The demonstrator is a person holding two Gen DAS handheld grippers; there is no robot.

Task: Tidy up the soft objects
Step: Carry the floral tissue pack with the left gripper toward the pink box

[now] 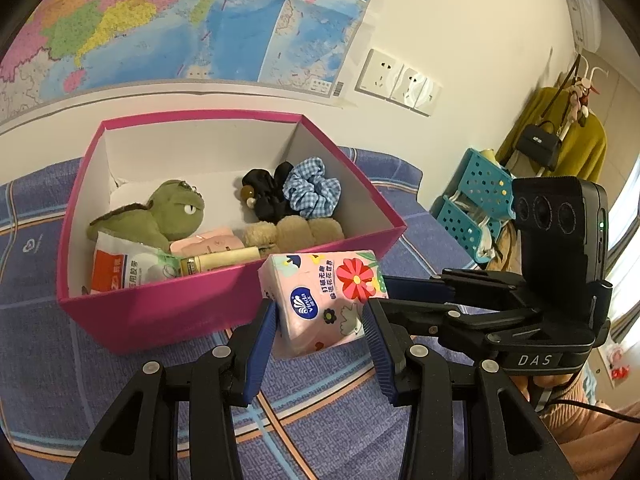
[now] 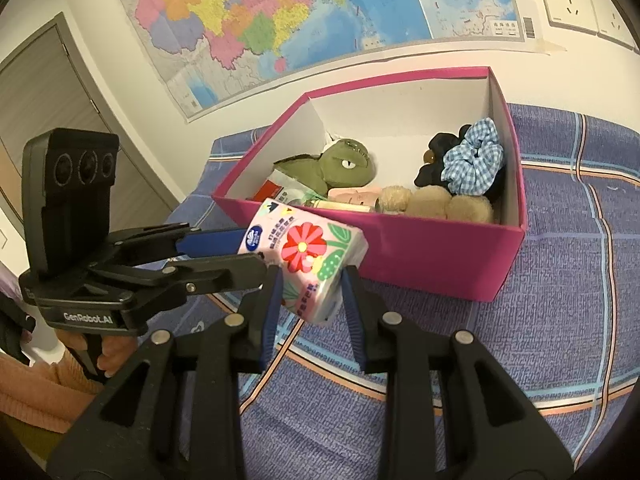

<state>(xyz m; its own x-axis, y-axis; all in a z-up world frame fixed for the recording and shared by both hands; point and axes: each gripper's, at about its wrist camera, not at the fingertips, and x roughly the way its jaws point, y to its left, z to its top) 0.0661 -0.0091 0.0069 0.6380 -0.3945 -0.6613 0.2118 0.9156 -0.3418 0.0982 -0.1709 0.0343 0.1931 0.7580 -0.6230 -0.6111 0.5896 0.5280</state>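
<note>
Left wrist view. Left gripper (image 1: 320, 322) clamped on tissue pack (image 1: 324, 300), blue pads pressing both narrow sides. Pack raised off the blanket (image 1: 340, 432), just ahead of the fingers, top corner level with the near wall of the pink box (image 1: 160, 316). Right gripper (image 1: 420, 288) reaching in from the right, its fingertips touching or almost touching the pack; contact unclear here. Inside the box, ahead and left: green plush (image 1: 168, 216), scrunchies (image 1: 312, 192).

Right wrist view. Right gripper (image 2: 310, 284) astride the same tissue pack (image 2: 308, 264), pads against the lower end; closed on it, film dented slightly. Left gripper (image 2: 216, 242) entering from the left, holding the upper end.

Handling judgement: light, soft, compressible; plastic film likely slippery. Grip across the narrow sides near mid-length, moderate squeeze; excess force crushes the tissues, too little lets the film slide.
</note>
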